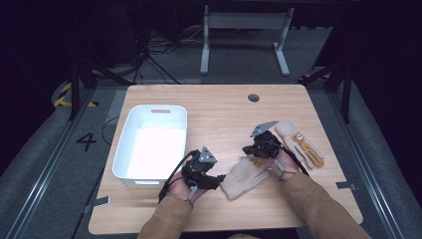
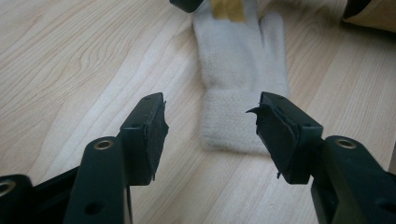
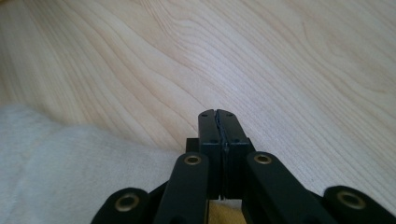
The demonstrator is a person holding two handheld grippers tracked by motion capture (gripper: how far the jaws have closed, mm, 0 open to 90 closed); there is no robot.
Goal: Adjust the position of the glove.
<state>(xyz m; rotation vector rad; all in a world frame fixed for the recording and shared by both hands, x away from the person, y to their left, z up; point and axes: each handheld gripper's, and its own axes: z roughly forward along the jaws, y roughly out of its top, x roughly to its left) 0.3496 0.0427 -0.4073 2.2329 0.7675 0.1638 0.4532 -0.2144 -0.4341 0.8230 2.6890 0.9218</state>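
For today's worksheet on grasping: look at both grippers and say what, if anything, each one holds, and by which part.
Nothing is held. The left gripper stands open, short of the glove's cuff. The right gripper is shut with nothing between its jaws, above that glove.

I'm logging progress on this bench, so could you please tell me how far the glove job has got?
Nothing looks done yet: the white bin holds nothing and both gloves lie on the table. In hand: the left gripper stands open at the near beige glove cuff, and the shut right gripper rests at its fingers. The patterned glove lies untouched.
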